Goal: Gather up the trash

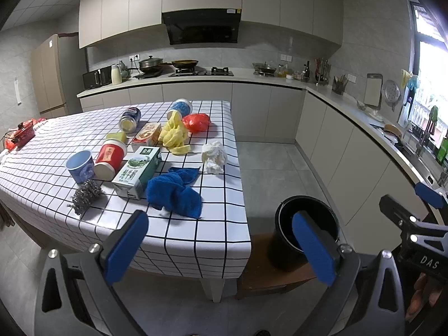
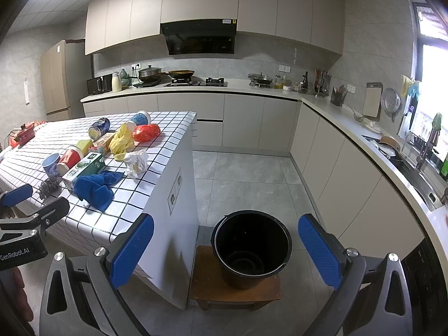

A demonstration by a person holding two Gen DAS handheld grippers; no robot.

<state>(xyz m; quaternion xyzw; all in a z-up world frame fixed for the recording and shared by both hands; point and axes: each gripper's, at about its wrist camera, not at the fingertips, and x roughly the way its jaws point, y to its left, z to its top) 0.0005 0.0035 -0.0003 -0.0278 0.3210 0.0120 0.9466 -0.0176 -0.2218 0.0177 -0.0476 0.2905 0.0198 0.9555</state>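
Observation:
On the checked table (image 1: 218,224) lie a crumpled white paper (image 1: 214,155), a green milk carton (image 1: 138,172), a red cup (image 1: 110,158), a blue cup (image 1: 80,165), a blue can (image 1: 130,117), a red plastic bag (image 1: 197,121), yellow gloves (image 1: 173,134), a blue cloth (image 1: 175,191) and a steel scourer (image 1: 85,194). An empty black bucket (image 2: 252,247) stands on a low wooden stool (image 2: 235,291) beside the table. My left gripper (image 1: 221,247) hangs open before the table's near edge. My right gripper (image 2: 226,250) is open above the bucket, holding nothing.
Kitchen counters (image 2: 336,112) run along the back and right walls, with a hob, pans and a sink (image 2: 414,168). A fridge (image 2: 57,79) stands at the back left. Grey tiled floor (image 2: 246,173) lies between table and cabinets. A red pot (image 1: 23,134) sits at the table's far left.

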